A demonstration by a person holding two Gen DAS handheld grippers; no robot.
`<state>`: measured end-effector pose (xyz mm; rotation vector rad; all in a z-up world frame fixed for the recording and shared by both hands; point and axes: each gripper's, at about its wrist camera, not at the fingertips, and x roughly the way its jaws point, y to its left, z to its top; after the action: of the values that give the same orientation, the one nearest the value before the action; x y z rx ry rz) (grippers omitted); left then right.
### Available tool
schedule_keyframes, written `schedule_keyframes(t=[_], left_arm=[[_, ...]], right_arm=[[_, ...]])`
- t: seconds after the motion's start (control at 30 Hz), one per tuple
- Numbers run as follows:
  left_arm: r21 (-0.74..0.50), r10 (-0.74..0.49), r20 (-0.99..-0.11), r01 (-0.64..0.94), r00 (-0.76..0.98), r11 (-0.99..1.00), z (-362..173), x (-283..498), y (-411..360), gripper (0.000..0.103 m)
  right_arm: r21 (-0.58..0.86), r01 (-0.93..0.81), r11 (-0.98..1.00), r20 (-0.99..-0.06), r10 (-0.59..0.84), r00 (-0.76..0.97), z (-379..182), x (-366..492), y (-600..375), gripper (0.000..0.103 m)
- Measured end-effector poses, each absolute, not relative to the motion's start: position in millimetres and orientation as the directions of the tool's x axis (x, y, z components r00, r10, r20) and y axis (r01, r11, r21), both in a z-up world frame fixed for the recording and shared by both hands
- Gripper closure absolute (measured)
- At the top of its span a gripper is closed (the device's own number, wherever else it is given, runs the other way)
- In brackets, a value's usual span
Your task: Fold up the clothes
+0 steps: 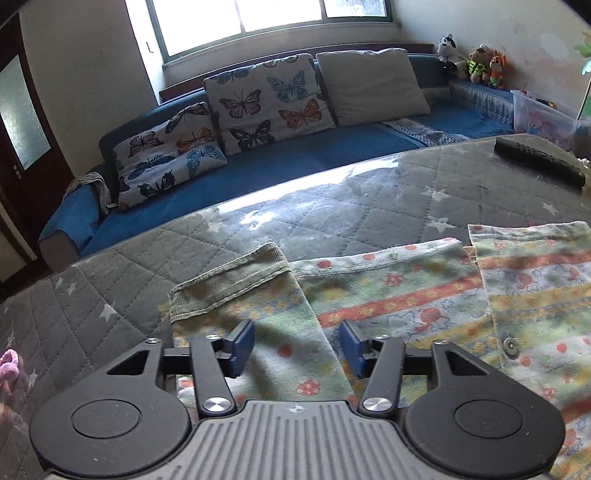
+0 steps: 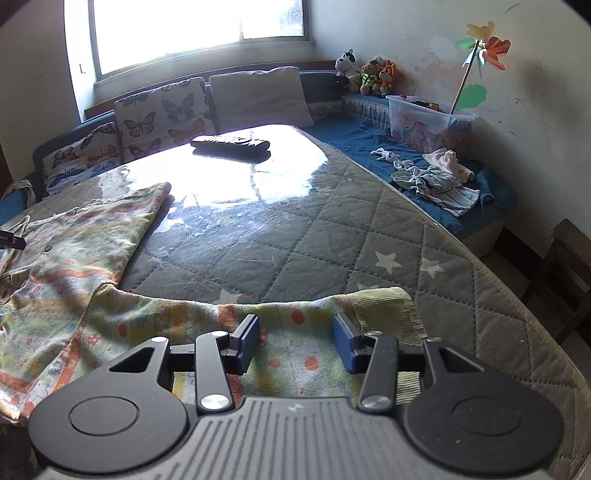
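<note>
Patterned shirt point(image 1: 424, 295) lies spread flat on the quilted table point(image 1: 332, 206), along its near side; the far half of the tabletop is bare glossy cover apart from a black remote point(image 2: 231, 144) near the far edge, well apart from the shirt. Table edge curves away to the right, with a blue sofa point(image 1: 295, 155) running behind it and a heap of small clothes point(image 2: 439, 181) on the sofa seat beside a clear plastic box point(image 2: 428, 118). Left gripper point(image 1: 297, 345) hovers low over the left sleeve, blue pads spread wide with fabric showing between them, green ribbed cuff point(image 1: 229, 284) just ahead of the tips. Right gripper point(image 2: 295, 345) sits the same way over the other sleeve, jaws wide apart, its cuff point(image 2: 388, 306) just right of the right pad. Can't tell whether either set of tips touches the cloth (camera angle hides the undersides). Shirt's near edge is hidden under both gripper bodies; the window point(image 2: 199, 29) is blown out, glare washes the table centre. Pink thing at left edge of the left view is cut off, unidentifiable. Both tools point forward and level, across the table toward the sofa.
</note>
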<state>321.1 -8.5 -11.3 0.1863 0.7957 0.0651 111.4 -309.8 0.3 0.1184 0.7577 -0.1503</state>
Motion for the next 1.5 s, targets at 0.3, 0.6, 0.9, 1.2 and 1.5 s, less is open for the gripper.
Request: schedule_keyframes(t=[0.3,0.6,0.9,1.2,1.5], left_arm=[[0.137,0.152,-0.656,-0.082,0.739,0.987,15.2,276.7,36.8,0.100],[0.080,0.274,-0.603,-0.285,0.749,0.955,40.7,181.9,108.9,0.101],[0.031,0.323,-0.627,-0.391,0.709,0.920,23.0,111.9,152.1,0.102],[-0.006,0.314,-0.607,-0.400,0.730,0.917,23.4,92.0,151.0,0.102],[-0.026,0.316,-0.593,-0.410,0.741,0.912,36.6,79.1,151.9,0.102]], right_arm=[[0.057,0.180,0.982,-0.689,-0.092,0.719,0.0,111.0,-309.4,0.058],[0.032,0.145,0.989,-0.674,-0.085,0.734,10.1,111.6,-300.5,0.058],[0.098,-0.248,0.964,-0.664,0.249,0.705,38.5,87.6,-208.6,0.058],[0.109,-0.637,0.763,-0.665,0.533,0.524,42.8,51.5,-84.4,0.057],[-0.055,-0.736,0.675,-0.695,0.503,0.514,26.6,37.0,-21.4,0.058]])
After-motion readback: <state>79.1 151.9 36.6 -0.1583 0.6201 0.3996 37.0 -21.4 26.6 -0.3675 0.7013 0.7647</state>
